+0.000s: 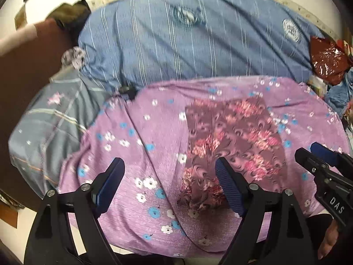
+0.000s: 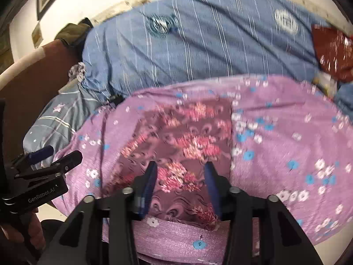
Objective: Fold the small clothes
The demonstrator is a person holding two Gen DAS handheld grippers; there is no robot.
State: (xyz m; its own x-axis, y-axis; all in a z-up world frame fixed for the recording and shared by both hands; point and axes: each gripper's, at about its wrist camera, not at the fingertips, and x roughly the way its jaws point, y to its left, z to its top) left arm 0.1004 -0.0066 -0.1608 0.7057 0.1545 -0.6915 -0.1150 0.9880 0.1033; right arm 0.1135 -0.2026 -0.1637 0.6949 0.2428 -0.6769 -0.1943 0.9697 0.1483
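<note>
Inspection recorded two grippers, left gripper [image 1: 169, 172] and right gripper [image 2: 181, 176]; one folded maroon floral garment [image 1: 233, 137]; one purple floral sheet [image 1: 136, 141]; one blue striped quilt [image 1: 176, 44]; one red bag [image 1: 326, 59] far right.

Your left gripper [image 1: 169, 185] and right gripper [image 2: 179, 184] are matte black frames with silver screws and ribbed blue pads [image 1: 229, 190], one lettered "DAS" in white on its side, the other "GenRobot.AI".
</note>
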